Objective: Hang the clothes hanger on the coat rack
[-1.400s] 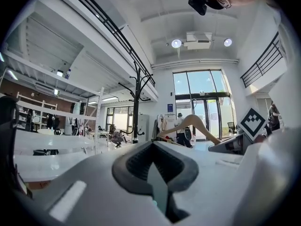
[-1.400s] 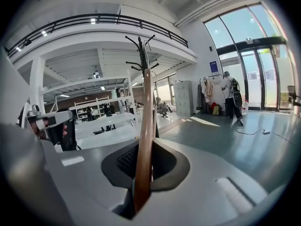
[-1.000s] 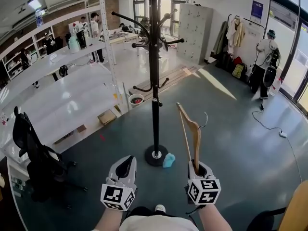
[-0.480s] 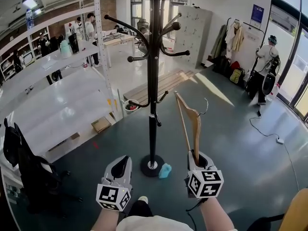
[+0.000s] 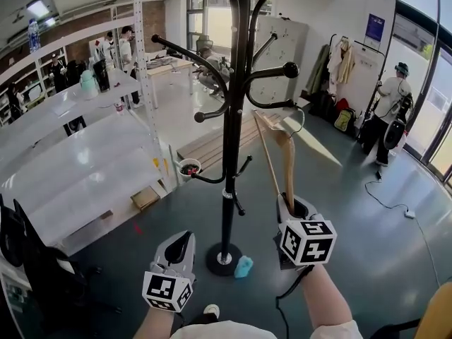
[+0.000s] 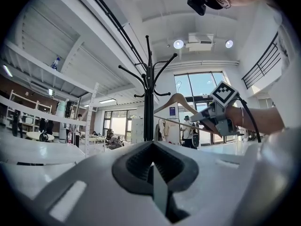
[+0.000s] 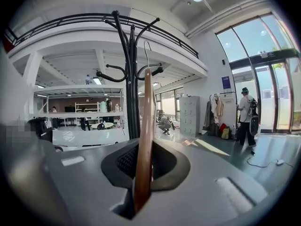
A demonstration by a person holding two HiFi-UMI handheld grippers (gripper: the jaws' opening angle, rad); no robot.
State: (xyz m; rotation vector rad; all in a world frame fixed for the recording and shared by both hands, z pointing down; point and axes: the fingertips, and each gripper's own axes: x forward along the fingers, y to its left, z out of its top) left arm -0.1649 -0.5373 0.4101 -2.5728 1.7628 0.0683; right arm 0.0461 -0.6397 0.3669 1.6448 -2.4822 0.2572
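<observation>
We hold the wooden clothes hanger (image 5: 287, 162) upright in our right hand-held gripper (image 5: 292, 205), whose jaws are clenched on the hanger's lower end. The hanger stands at 3 o'clock of the coat rack (image 5: 232, 154) pole, its top near a knobbed arm. Our left hand-held gripper (image 5: 181, 247), at 7 o'clock of the rack's base, is clenched on nothing.

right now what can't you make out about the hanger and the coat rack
- Coat rack top: cut off by the head view's upper edge.
- Rack base: hidden behind each gripper's own body in both gripper views.
- Clothes hanger lower end: buried between the right gripper fingers, head view.
- Blue thing by the base: too small to identify, head view.
</observation>
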